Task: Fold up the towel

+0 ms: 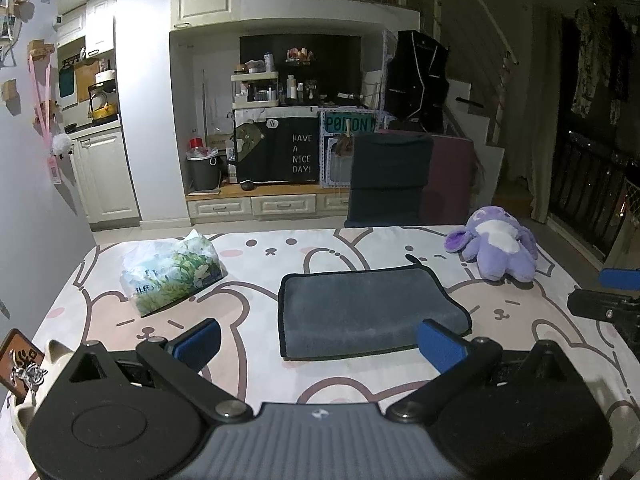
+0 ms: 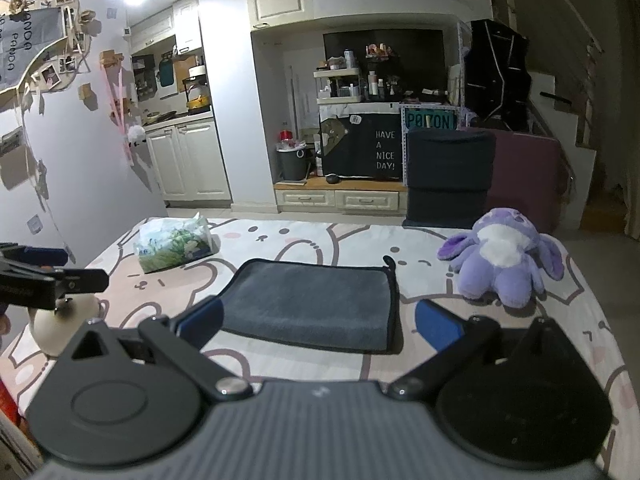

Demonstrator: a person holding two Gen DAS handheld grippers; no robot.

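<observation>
A grey towel (image 1: pixel 360 310) with a black edge lies folded flat on the table with the bear-print cloth (image 1: pixel 256 364). It also shows in the right wrist view (image 2: pixel 316 302). My left gripper (image 1: pixel 320 344) is open and empty, just above the towel's near edge. My right gripper (image 2: pixel 320 324) is open and empty, also at the towel's near edge. The right gripper shows at the right edge of the left wrist view (image 1: pixel 612 300). The left gripper shows at the left edge of the right wrist view (image 2: pixel 44 276).
A pack of tissues (image 1: pixel 172 272) lies at the far left of the table. A purple plush toy (image 1: pixel 500 244) lies at the far right. A cat-shaped dish (image 1: pixel 36 384) with keys sits at the near left. A dark chair (image 1: pixel 390 176) stands behind the table.
</observation>
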